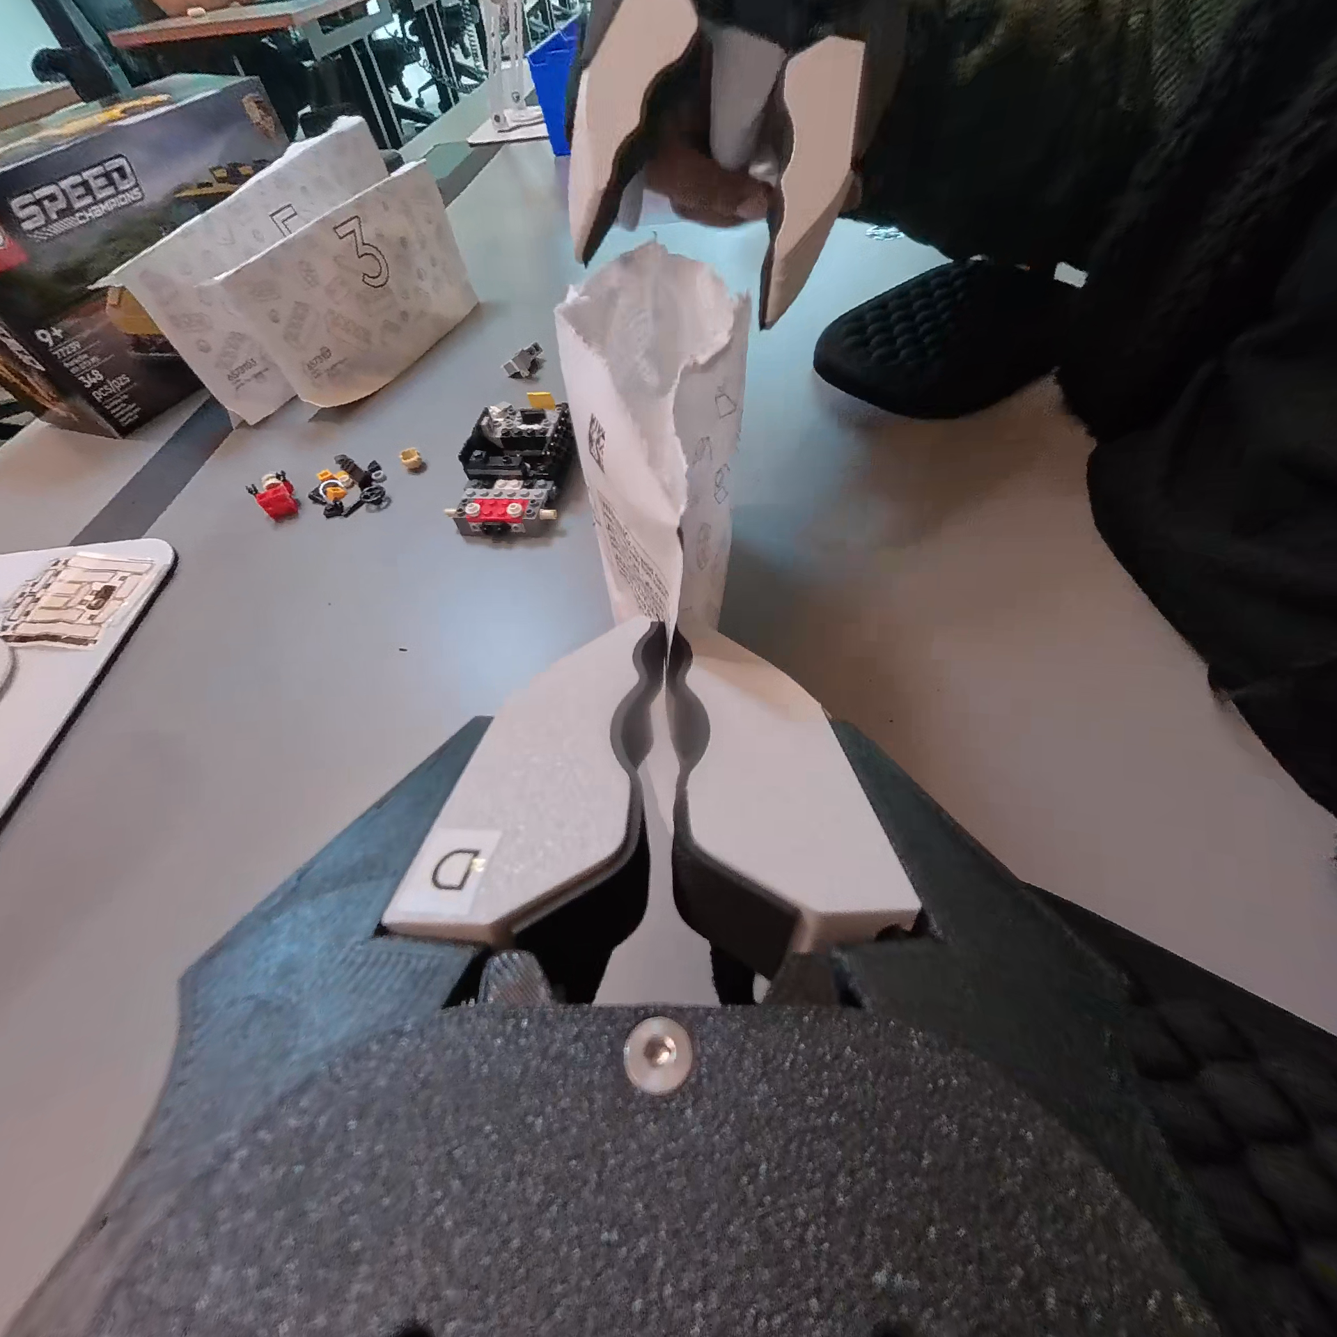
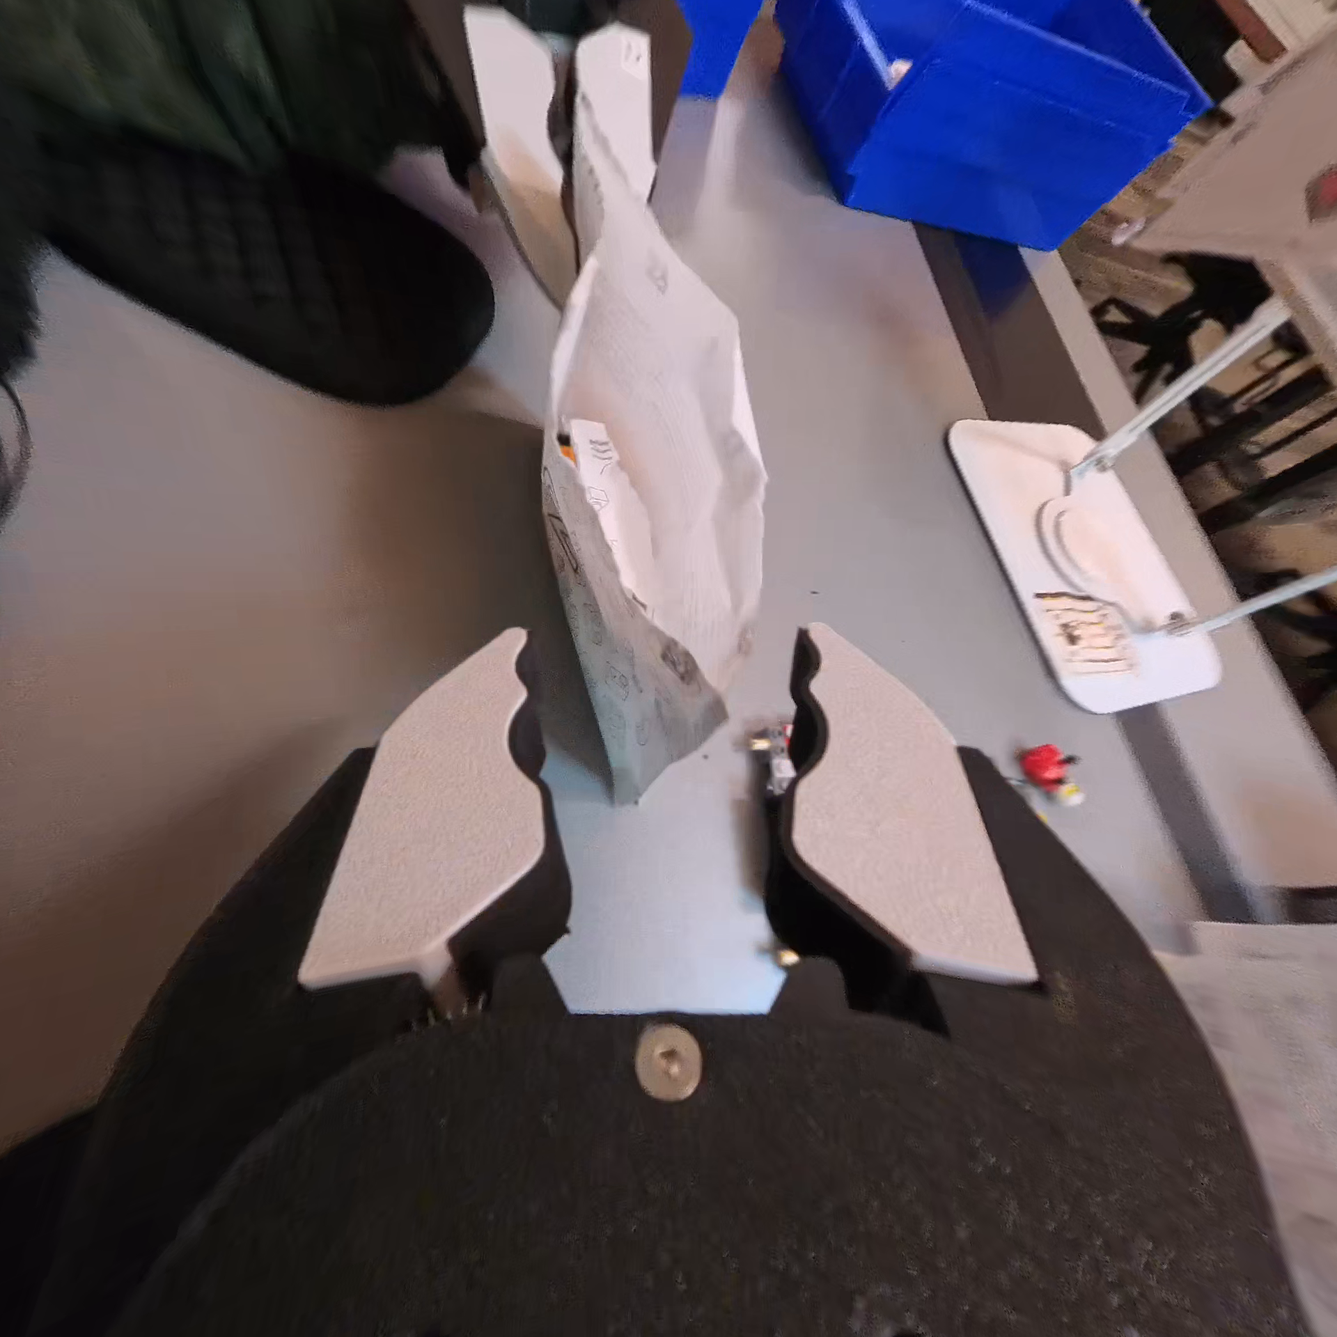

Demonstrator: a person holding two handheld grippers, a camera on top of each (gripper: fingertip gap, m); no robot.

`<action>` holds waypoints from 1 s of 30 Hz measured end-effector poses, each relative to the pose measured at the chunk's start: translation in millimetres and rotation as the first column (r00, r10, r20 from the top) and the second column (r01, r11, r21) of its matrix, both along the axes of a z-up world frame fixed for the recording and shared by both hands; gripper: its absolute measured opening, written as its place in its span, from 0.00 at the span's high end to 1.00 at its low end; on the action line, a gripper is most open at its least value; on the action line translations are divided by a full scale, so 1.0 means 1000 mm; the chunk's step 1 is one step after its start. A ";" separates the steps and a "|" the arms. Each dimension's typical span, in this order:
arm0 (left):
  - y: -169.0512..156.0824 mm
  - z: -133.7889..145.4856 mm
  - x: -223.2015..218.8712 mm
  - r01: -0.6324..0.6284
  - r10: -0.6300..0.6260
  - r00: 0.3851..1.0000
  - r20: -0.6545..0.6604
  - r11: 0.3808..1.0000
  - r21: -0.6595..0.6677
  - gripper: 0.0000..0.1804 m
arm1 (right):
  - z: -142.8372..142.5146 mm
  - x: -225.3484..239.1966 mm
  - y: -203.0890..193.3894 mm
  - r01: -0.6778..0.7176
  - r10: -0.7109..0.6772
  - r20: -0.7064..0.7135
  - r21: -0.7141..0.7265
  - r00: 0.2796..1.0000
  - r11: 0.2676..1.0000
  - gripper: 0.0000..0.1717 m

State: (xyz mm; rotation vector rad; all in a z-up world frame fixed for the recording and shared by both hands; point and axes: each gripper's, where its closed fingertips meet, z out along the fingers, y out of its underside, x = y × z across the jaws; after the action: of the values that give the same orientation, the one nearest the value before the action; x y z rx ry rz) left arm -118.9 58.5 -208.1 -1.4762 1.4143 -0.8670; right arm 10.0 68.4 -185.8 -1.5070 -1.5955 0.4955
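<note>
The left gripper (image 1: 665, 637) is clenched on the bottom edge of a torn white paper bag (image 1: 651, 448), its pads pressed flat against the paper so the bag stands up from the fingertips with its ragged mouth open. The right gripper (image 2: 660, 651) is released, jaws spread wide; the bag's torn end reaches in between the fingers, but neither pad presses on it. Seen from the left wrist, those open fingers hang just above the bag's mouth.

The bag hovers over the middle of the grey tabletop (image 1: 325, 651). Beside it on the table sits a partly built black, grey and red brick model (image 1: 510, 470), with a scatter of small loose pieces (image 1: 340, 485) a little farther along. Two more printed paper bags (image 1: 318, 304) lean against a dark set box (image 1: 87, 217) toward the far corner. A white tray (image 2: 1078, 564) with a sticker sheet lies at the table's edge, and blue bins (image 2: 998, 108) stand at the far end.
</note>
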 end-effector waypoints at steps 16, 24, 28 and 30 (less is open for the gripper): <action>0.006 0.001 -0.002 -0.022 0.021 1.000 0.018 1.000 0.021 0.99 | -0.014 -0.002 0.000 -0.148 0.127 -0.256 -0.062 0.958 0.987 1.00; 0.004 0.010 0.002 -0.048 0.048 0.998 0.047 0.999 -0.014 0.82 | -0.013 -0.003 0.007 -0.081 0.090 -0.232 0.047 0.969 0.996 1.00; 0.004 0.020 0.017 -0.061 0.059 0.997 0.055 0.998 0.026 1.00 | -0.009 -0.009 0.005 -0.090 0.103 -0.220 0.065 0.970 0.994 1.00; 0.004 0.021 0.019 -0.054 0.053 0.998 0.036 0.998 0.021 1.00 | -0.009 -0.007 0.009 -0.077 0.085 -0.221 0.042 0.972 0.996 1.00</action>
State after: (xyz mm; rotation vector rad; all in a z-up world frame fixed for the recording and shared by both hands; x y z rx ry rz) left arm -100.2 62.5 -187.5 -1.4691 1.3483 -0.8374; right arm 3.2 77.0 -194.7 -1.3158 -1.4857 0.6578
